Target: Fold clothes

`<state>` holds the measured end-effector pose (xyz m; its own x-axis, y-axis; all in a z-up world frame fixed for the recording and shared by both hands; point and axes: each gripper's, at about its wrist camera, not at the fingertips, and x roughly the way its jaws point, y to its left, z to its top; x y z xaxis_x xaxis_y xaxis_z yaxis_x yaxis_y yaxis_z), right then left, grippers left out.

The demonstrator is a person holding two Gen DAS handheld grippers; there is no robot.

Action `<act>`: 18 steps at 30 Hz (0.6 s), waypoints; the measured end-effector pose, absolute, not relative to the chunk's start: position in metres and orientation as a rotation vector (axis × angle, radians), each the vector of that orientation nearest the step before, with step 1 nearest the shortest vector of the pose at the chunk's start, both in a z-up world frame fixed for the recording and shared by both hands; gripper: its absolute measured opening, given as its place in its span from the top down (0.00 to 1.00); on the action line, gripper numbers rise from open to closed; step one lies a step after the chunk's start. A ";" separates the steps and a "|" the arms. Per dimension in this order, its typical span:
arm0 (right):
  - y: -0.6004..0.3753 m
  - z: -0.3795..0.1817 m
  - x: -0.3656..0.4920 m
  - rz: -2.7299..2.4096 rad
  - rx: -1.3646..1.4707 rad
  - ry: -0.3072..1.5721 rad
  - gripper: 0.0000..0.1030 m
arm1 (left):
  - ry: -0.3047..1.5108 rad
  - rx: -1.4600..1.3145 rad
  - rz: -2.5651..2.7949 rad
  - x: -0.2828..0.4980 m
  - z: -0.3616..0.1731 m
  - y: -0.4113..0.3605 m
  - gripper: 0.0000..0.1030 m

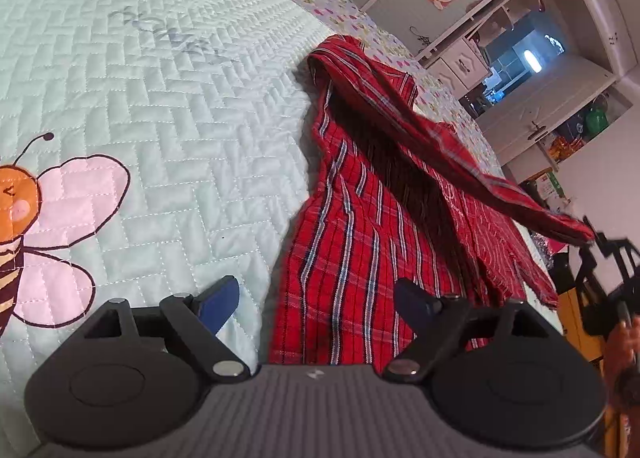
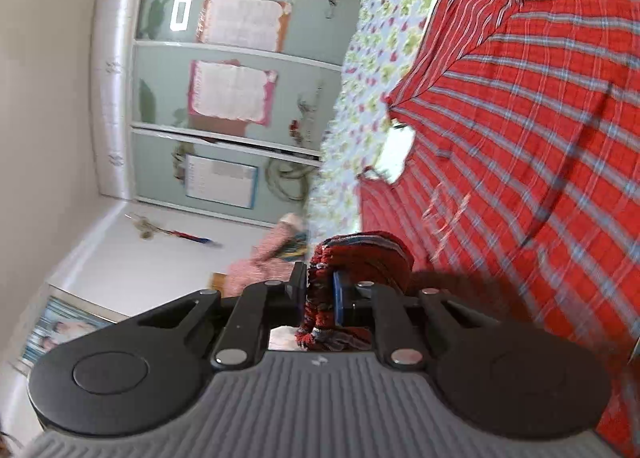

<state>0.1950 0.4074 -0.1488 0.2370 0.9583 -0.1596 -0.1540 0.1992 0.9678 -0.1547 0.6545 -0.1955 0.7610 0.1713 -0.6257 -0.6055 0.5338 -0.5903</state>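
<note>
A red plaid cotton shirt [image 1: 352, 242] lies on the bed's pale green quilted cover printed with cartoon bees [image 1: 160, 106], toward the side nearest the white wardrobe [image 1: 532, 70]. One edge of the shirt is lifted off the cover into a taut band running to the right gripper [image 2: 320, 294], whose fingers are clamped together on a bunched wad of the fabric. The left gripper [image 1: 316, 298] hovers low over the shirt's near hem with its blue-padded fingers [image 1: 218, 300] spread wide apart, holding nothing.
</note>
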 end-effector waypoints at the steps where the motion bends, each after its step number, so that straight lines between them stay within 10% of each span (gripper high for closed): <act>1: 0.412 -0.146 0.200 1.016 1.030 0.989 0.86 | 0.547 -0.887 0.495 -0.153 -0.195 0.653 0.12; 18: 0.489 -0.012 0.317 0.980 0.463 0.575 0.89 | 0.666 -0.770 0.517 -0.129 -0.188 0.643 0.02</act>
<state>0.3172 0.4893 -0.0118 0.4315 0.8691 -0.2420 -0.6346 0.4830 0.6033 -0.1289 0.6429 -0.1880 0.6816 0.1821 -0.7087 -0.6417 0.6143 -0.4592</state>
